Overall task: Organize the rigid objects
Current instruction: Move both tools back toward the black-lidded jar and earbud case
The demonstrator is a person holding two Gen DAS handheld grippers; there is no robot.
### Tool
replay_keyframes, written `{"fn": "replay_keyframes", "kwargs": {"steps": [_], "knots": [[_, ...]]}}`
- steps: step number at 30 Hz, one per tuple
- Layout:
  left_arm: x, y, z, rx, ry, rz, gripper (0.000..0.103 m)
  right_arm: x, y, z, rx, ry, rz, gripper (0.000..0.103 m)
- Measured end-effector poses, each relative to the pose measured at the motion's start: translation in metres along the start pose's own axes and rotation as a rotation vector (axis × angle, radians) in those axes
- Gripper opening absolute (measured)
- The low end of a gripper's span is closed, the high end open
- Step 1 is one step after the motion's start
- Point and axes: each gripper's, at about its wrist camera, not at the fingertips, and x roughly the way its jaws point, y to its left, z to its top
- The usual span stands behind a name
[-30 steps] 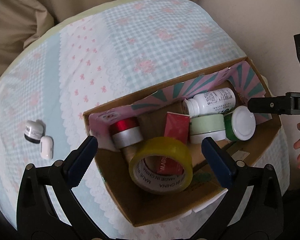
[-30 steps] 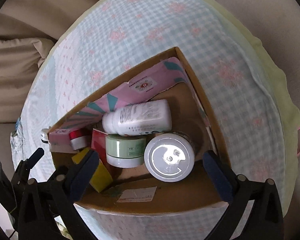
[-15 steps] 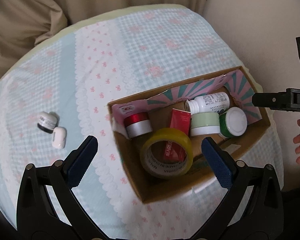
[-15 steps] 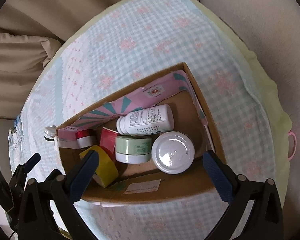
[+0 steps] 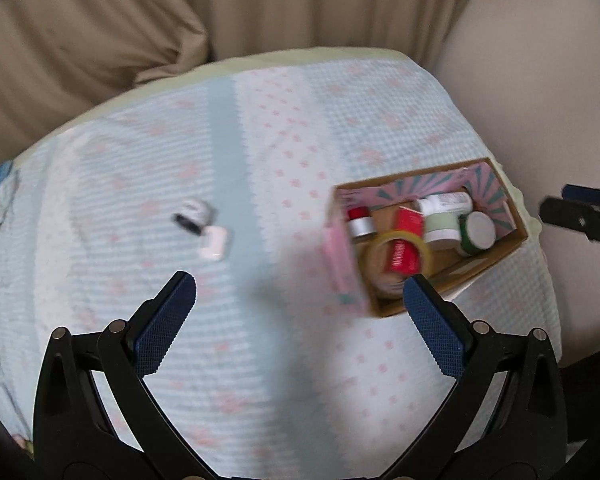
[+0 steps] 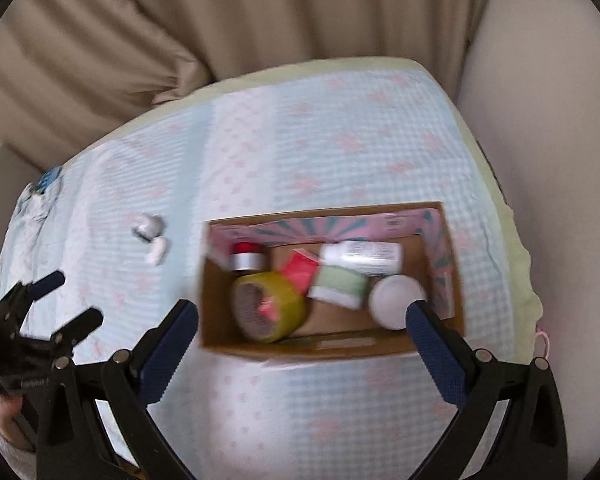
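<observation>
Both the left gripper (image 5: 296,292) and right gripper (image 6: 302,320) are empty, jaws spread. Next: collect the small jar (image 5: 192,214) and white case (image 5: 214,244) left of the box (image 5: 496,256).

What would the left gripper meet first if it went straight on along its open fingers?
Probably only the checked tablecloth: the left gripper points at bare cloth between the small white case and the cardboard box. Blur leaves depth uncertain.
</observation>
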Motion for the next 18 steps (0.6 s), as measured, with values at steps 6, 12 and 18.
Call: {"fn": "replay_keyframes", "kwargs": {"steps": [6, 12, 18], "knots": [[-0.034, 0.072, -0.001, 0.012, -0.021, 0.048, 0.103, -0.022, 0.089, -0.014, -0.078, -0.059, -0.007, 0.103], [-0.041, 0.131, 0.007, 0.063, -0.021, 0.049, 0.103, -0.019, 0.167, -0.022, -0.085, -0.088, -0.04, 0.103], [-0.028, 0.177, 0.023, 0.127, 0.005, -0.004, 0.103, 0.011, 0.215, -0.026, 0.034, -0.054, -0.01, 0.103]]}}
